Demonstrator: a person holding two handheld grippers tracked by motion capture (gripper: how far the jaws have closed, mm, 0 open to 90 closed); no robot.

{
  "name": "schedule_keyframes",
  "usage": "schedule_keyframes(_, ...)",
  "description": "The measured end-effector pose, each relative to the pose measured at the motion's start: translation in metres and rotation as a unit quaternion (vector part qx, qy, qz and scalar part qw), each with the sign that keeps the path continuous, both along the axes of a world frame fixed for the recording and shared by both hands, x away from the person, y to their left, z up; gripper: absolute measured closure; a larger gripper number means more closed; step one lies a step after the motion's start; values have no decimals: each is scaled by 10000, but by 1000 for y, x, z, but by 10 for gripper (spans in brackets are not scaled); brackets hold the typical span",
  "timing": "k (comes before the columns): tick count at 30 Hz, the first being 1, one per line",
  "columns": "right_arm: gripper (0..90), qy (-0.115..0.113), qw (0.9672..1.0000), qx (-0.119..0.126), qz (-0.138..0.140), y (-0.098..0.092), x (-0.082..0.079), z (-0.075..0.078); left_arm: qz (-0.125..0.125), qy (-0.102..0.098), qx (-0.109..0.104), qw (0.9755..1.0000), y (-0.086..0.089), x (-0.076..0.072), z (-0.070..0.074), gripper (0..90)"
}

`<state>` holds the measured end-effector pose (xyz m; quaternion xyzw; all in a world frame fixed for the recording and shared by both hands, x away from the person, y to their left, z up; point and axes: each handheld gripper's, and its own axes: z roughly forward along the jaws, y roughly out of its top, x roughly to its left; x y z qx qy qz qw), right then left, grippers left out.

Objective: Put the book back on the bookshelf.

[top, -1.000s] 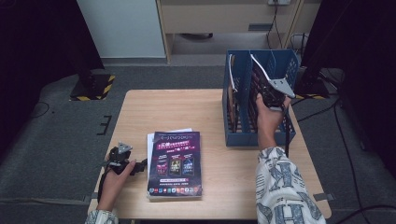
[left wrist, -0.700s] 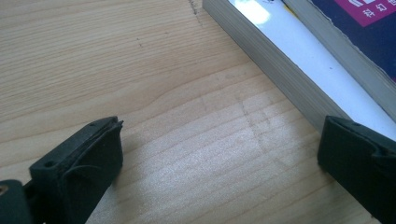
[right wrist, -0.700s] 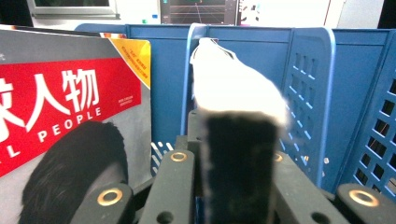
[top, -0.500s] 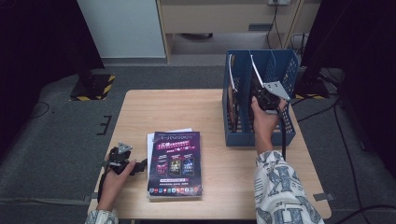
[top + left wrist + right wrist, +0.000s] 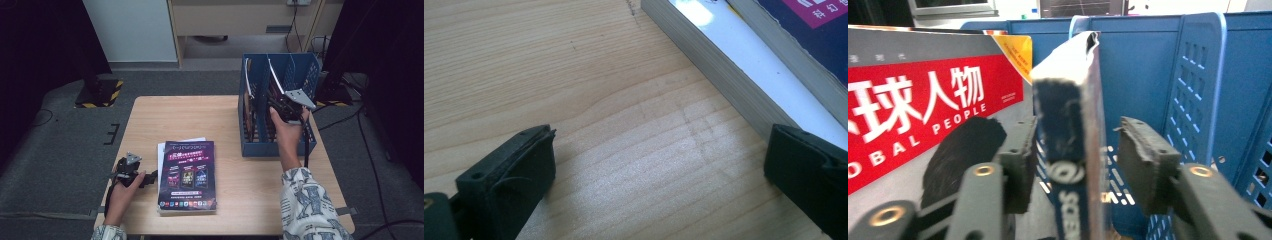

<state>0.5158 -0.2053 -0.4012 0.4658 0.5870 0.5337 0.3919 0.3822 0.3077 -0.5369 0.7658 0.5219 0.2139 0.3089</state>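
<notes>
Lots you can't make out here. In the right gripper view, the thin dark-blue book (image 5: 1073, 150) standing between the right claw (image 5: 1075, 165) jaws is blurred up close, its spine print unreadable and its lower end cut off by the bottom edge. The red-and-grey magazine (image 5: 923, 110) runs off the left edge, so its title is partial. From the high view, the text on the purple magazine cover (image 5: 188, 172) is too small to read, and the blue plastic file rack (image 5: 300, 75) hides most of its contents.

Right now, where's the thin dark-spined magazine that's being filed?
The thin dark-spined magazine stands upright in the blue plastic file rack at the table's far right, between the right tongs' opened jaws, beside a red-covered magazine.
</notes>
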Motion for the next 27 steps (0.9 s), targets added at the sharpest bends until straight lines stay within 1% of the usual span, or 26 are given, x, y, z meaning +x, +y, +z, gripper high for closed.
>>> schedule_keyframes(1, 448, 0, 10000, 0, 0, 0, 0, 0, 0, 1, -2, 10000, 0, 0, 0, 0)
schedule_keyframes(2, 414, 31, 10000, -73, 22, -1, -3, 0, 0, 0, -1, 10000, 0, 0, 0, 0)
schedule_keyframes(4, 396, 29, 10000, -73, 19, -1, -4, 0, -1, -1, 1, 10000, 0, 0, 0, 0)
schedule_keyframes(6, 345, 47, 9999, -98, 64, -2, -8, 0, 0, -1, 0, 10000, 0, 0, 0, 0)
schedule_keyframes(8, 296, 75, 9997, -201, 89, -3, -13, -1, 0, -1, 0, 10000, 0, 0, 0, 0)
schedule_keyframes(10, 272, 129, 9996, -191, 150, -3, -18, -2, 4, -1, 0, 10000, 0, 0, 0, 0)
schedule_keyframes(12, 257, 136, 9996, -93, 216, -4, -22, -4, 7, -1, 1, 10000, 0, 0, 0, 0)
schedule_keyframes(14, 234, 208, 9994, -157, 209, -5, -26, -6, 13, -4, 5, 10000, 0, 0, 0, 0)
schedule_keyframes(15, 258, 190, 9992, -258, 236, -7, -28, -8, 13, -3, 6, 10000, 0, 0, 0, 0)
schedule_keyframes(16, 257, 210, 9987, -375, 267, -7, -30, -9, 13, -2, 5, 10000, 0, 0, 0, 0)
schedule_keyframes(17, 257, 210, 9987, -375, 267, -7, -30, -9, 13, -2, 5, 10000, 0, 0, 0, 0)
schedule_keyframes(18, 257, 219, 9983, -476, 255, -7, -30, -9, 14, -2, 3, 10000, 0, 0, 0, 0)
schedule_keyframes(20, 251, 244, 9982, -478, 264, -8, -32, -11, 12, -1, 3, 10000, 0, 0, 0, 0)
schedule_keyframes(27, 235, 312, 9984, -367, 309, -11, -38, -14, 8, 0, 1, 10000, 0, 0, 0, 0)
